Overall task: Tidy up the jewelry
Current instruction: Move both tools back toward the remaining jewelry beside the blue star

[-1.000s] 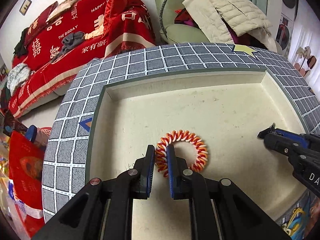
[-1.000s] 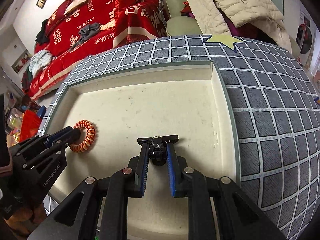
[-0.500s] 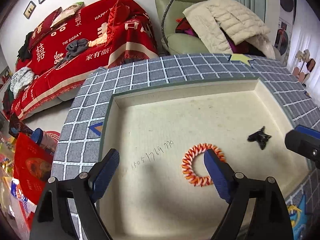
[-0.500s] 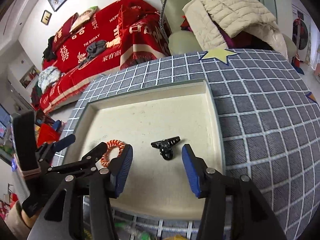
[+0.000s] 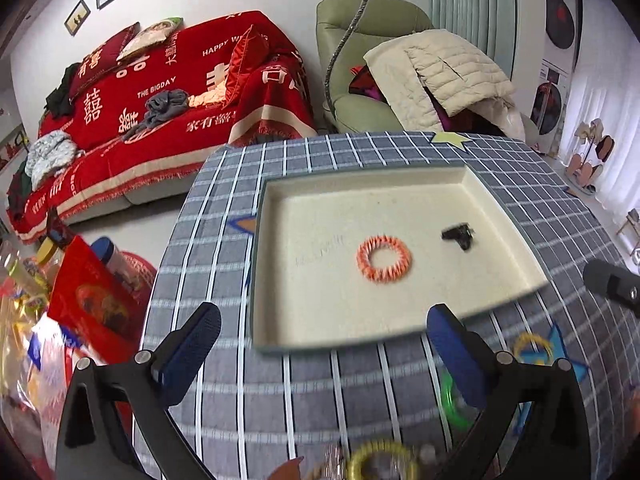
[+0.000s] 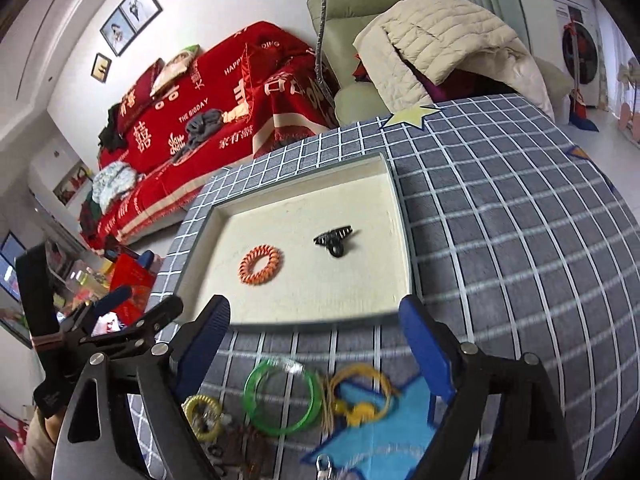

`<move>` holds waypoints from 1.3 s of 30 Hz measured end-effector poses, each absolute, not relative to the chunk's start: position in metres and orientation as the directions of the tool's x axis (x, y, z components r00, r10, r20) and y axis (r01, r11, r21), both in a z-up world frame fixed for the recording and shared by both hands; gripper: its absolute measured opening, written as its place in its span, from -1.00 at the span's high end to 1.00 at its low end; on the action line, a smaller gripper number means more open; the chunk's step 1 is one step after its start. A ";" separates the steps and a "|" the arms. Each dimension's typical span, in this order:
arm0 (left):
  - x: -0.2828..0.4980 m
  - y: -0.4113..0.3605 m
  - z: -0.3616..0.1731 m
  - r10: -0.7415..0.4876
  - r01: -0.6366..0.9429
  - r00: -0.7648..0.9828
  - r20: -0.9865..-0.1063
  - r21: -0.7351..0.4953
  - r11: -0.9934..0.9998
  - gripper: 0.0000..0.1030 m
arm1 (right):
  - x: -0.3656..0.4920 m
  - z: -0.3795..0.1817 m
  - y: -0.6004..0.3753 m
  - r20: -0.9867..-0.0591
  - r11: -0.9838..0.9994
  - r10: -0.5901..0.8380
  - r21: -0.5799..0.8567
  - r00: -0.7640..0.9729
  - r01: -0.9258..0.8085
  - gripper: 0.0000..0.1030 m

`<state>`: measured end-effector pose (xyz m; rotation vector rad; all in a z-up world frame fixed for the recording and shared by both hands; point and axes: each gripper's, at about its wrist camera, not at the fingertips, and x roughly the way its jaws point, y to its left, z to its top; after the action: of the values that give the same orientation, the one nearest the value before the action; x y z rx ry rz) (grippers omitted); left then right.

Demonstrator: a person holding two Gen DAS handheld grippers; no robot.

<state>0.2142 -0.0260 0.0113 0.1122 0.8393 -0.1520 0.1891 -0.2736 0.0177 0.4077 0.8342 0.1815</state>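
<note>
Jewelry split: orange coil hair tie point(image 6: 260, 265) and black claw clip point(image 6: 335, 240) lie apart inside cream tray point(image 6: 320, 312) on checked table point(image 6: 500, 240). We see green bangle point(image 6: 280, 398), yellow rings point(image 6: 362, 392) on cloth near tray's front edge. Left hand-held gripper point(image 5: 320, 344) spread wide, empty. Right hand-held gripper point(image 6: 316, 332) just been opening, nothing between pads.
</note>
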 end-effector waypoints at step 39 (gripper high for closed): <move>0.103 0.035 -0.059 -0.001 -0.035 0.552 -0.834 -0.024 0.999 -1.00 | 0.064 -0.044 -0.259 -0.833 0.974 0.174 0.225 0.525 0.033 -0.74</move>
<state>0.1034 0.0348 -0.0586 -0.0394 0.9854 0.0201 0.0639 -0.2586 -0.0442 0.2233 1.0167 0.0855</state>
